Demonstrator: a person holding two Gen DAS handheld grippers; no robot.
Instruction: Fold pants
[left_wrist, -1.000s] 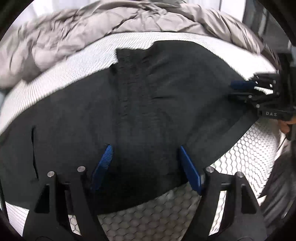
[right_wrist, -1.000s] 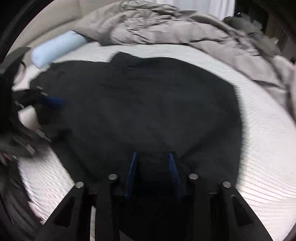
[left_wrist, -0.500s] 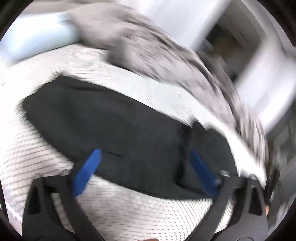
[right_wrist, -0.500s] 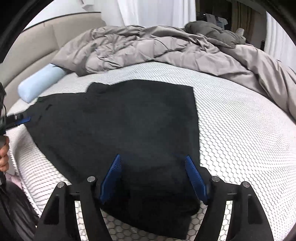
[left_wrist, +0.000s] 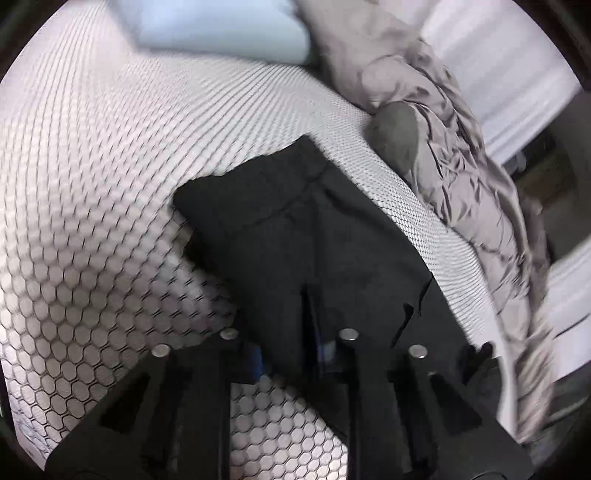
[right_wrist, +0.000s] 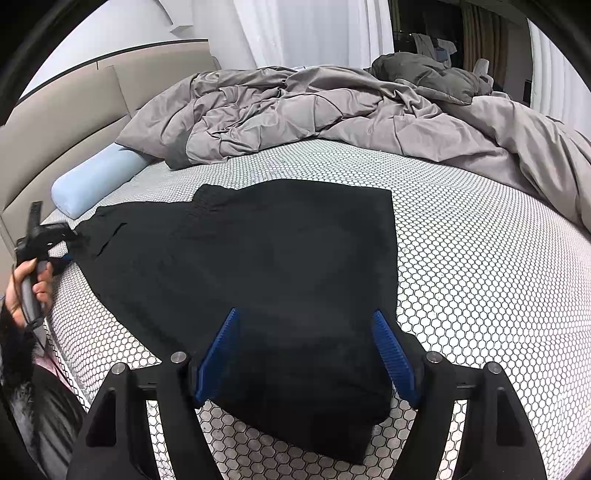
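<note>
— On the bed, what lies where?
— Black pants spread flat across the honeycomb mattress; a rumpled grey duvet sits beyond the pants, and a pale blue bolster lies by their far left corner.
— And the tools?
— The right hand-held gripper hangs spread wide over the near edge of the pants, gripping nothing. The left hand-held gripper is clamped on the pants' left edge.
</note>
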